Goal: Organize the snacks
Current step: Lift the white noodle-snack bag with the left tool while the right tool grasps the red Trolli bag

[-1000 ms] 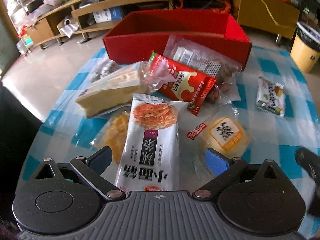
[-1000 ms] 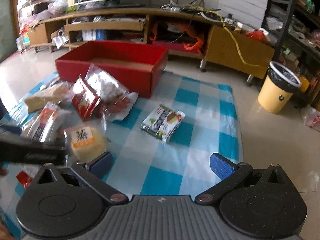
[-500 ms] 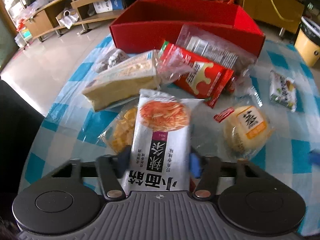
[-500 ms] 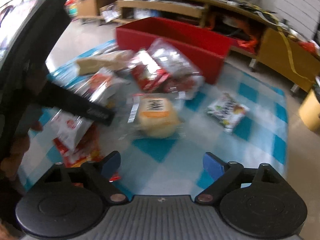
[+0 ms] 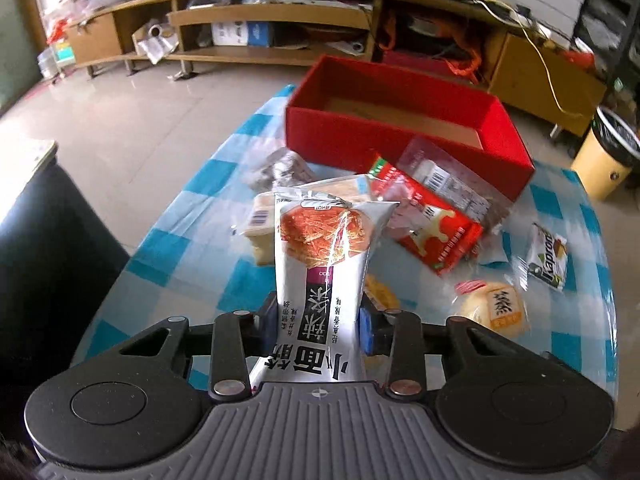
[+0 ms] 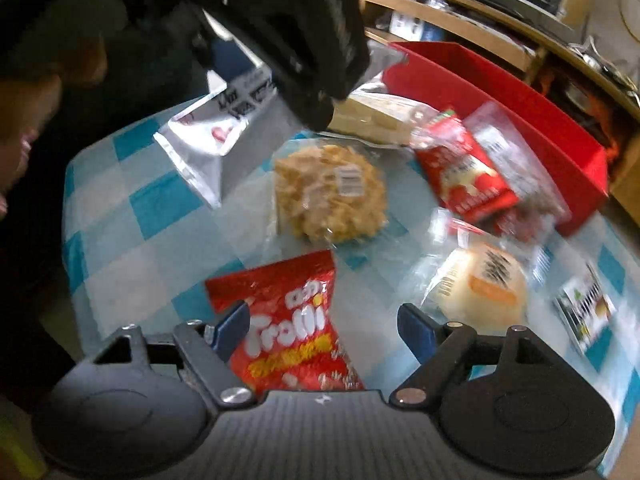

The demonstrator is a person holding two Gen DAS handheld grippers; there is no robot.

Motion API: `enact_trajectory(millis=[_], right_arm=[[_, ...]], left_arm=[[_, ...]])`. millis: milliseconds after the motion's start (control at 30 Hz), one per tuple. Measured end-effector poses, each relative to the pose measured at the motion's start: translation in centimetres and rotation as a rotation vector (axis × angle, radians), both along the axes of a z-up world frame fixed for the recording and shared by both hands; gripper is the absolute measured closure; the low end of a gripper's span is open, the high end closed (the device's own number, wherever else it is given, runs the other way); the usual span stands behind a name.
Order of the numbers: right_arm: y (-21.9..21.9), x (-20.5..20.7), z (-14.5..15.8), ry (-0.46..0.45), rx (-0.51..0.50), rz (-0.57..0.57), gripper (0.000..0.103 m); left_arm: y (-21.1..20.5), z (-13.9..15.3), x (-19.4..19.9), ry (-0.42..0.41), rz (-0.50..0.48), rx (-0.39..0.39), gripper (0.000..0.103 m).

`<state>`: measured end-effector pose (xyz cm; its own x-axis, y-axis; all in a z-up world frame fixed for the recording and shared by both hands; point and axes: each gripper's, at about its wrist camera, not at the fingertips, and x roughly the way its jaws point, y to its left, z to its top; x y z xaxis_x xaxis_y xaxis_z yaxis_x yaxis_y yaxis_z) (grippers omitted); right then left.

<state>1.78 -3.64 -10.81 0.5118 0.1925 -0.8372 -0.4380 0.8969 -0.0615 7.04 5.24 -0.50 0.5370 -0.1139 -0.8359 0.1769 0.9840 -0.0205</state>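
My left gripper (image 5: 318,322) is shut on a white noodle-snack packet (image 5: 324,268) and holds it lifted above the checkered table; the packet also shows in the right wrist view (image 6: 212,136). The red box (image 5: 404,120) stands open behind it, its brown floor bare where visible. My right gripper (image 6: 324,330) is open, low over a red Trolli bag (image 6: 292,328) that lies between its fingers. A clear bag of yellow snacks (image 6: 328,192), a round bun (image 6: 480,284), a red packet (image 6: 464,172) and a sandwich pack (image 6: 380,116) lie beyond.
A green-white wafer pack (image 5: 546,256) lies at the table's right side. The blue-and-white checkered cloth (image 5: 188,240) covers the table. A yellow bin (image 5: 604,156) stands on the floor right. A wooden TV bench (image 5: 260,28) runs behind.
My left gripper closed on the white packet and lifted it off the table. My right gripper swung left and down over the Trolli bag.
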Motion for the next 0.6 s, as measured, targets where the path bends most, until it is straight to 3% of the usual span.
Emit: enact_trajectory(millis=[167,433,600], right_arm=[[-1.2,1.7,-1.0,0.092,0.068,-0.048,0.021],[-1.9,1.0,0.4,0.064,0.091,0.018,0.020],[-1.9,0.4,-0.4,0.131,0.079,0.045,0.016]], left_arm=[[0.9,-1.3,0.7,0.043,0.015,-0.004,0.057],[2.2,-2.6,0.1,0.088,0.018,-0.008,0.056],[1.9,-4.7,0.0,0.140,0.023,0.040,0.051]])
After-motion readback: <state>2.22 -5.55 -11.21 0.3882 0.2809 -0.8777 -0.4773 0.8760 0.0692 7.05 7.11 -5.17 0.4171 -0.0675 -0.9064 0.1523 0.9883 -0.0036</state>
